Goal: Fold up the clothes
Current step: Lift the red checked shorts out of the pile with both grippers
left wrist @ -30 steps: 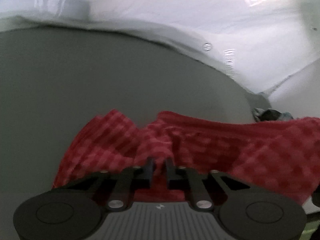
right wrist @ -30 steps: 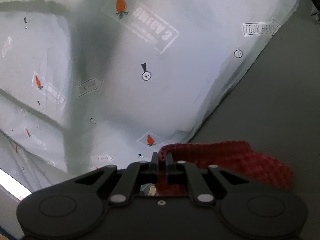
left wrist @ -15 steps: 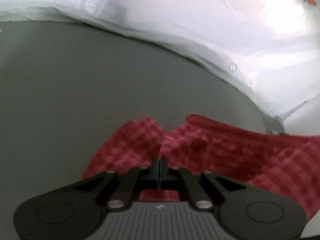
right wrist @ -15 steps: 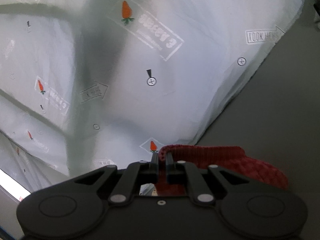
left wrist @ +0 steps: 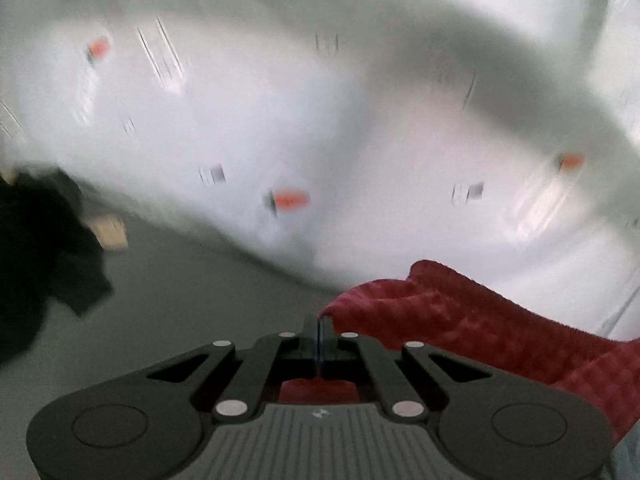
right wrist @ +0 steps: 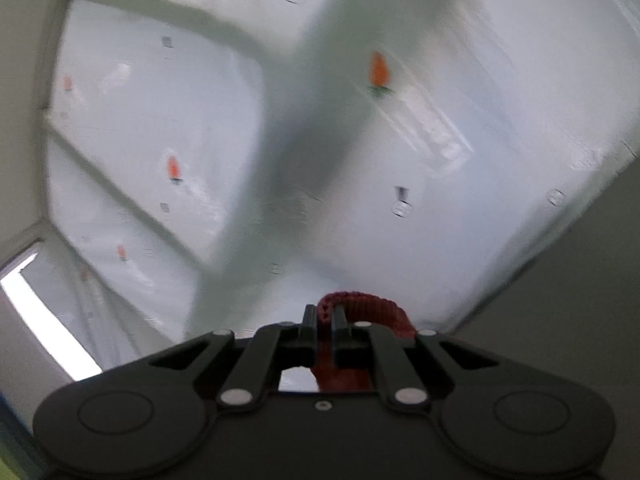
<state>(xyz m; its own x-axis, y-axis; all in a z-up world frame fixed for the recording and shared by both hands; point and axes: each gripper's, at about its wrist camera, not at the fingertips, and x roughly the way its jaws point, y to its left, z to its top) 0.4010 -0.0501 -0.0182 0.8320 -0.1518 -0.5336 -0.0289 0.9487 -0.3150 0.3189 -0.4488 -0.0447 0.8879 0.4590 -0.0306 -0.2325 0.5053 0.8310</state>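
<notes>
A red checked garment (left wrist: 472, 320) hangs from my left gripper (left wrist: 319, 322), whose jaws are pressed together on a thin edge of the cloth; the rest drapes away to the right, above the grey table (left wrist: 180, 300). In the right wrist view, my right gripper (right wrist: 325, 312) is shut on another bunched edge of the same red garment (right wrist: 372, 308), which curls over to the right of the fingers. Both views are blurred by motion. The lower part of the garment is hidden under the grippers.
A white sheet printed with small orange carrots (left wrist: 320, 140) covers the wall behind the table, also filling the right wrist view as the white sheet (right wrist: 400, 160). A heap of dark clothing (left wrist: 36, 264) lies at the left. A bright window strip (right wrist: 44, 320) shows at lower left.
Both grippers have risen with the red garment, lifting it off the grey table. The left jaws closed on the cloth, and its view swung up from the table to the sheet.
</notes>
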